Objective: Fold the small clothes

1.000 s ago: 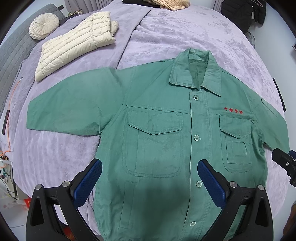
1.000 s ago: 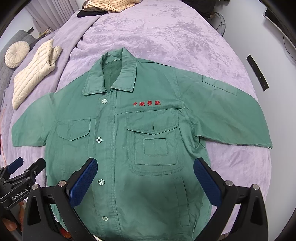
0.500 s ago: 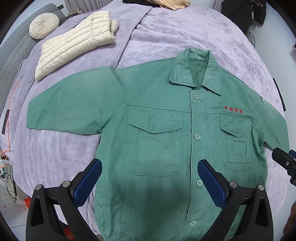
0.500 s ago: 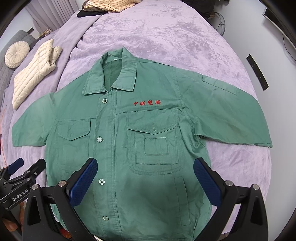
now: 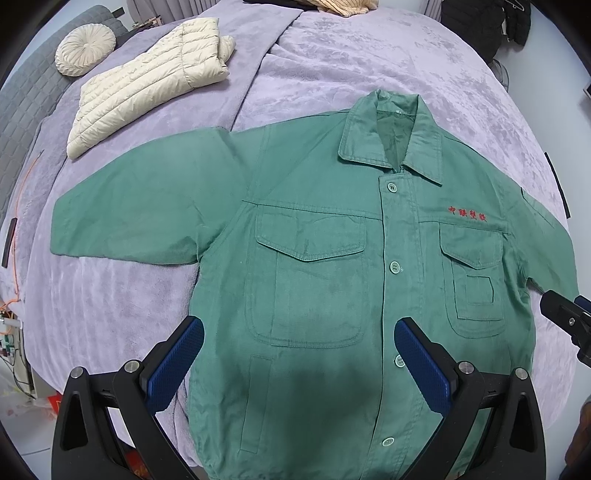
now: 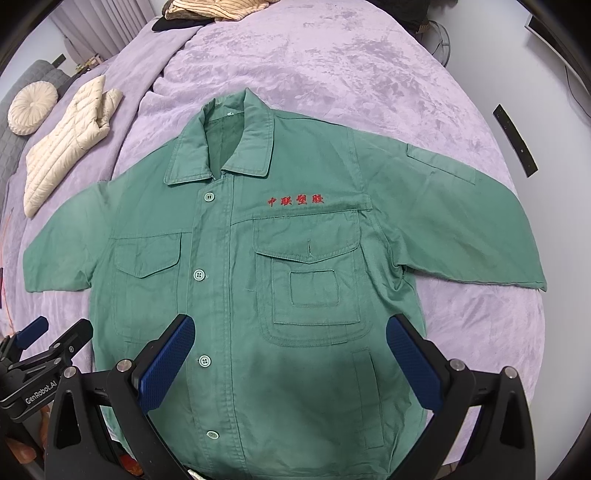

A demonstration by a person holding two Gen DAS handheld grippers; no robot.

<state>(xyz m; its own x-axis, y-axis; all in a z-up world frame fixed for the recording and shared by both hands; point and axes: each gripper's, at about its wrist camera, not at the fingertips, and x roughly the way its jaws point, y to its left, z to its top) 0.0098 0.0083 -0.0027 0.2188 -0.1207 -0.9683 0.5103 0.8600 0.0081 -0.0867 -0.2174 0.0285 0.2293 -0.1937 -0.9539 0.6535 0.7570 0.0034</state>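
A small green button-up jacket [image 5: 314, 280] [image 6: 236, 302] lies flat and face up on the purple bedspread [image 5: 351, 74], sleeves spread out to both sides, red embroidered characters on its chest. My left gripper [image 5: 299, 332] hovers open above the jacket's lower left half, over its left chest pocket. My right gripper [image 6: 290, 332] hovers open above the lower right half, below the right chest pocket. Neither holds anything. The right gripper's tip [image 5: 565, 317] shows at the left wrist view's right edge; the left gripper [image 6: 40, 350] shows at the right wrist view's lower left.
A cream puffer jacket [image 5: 147, 81] [image 6: 66, 136] lies at the far left of the bed beside a round cream cushion [image 5: 85, 50]. A striped beige garment [image 6: 221, 9] lies at the bed's far end. The floor drops off beyond the right edge.
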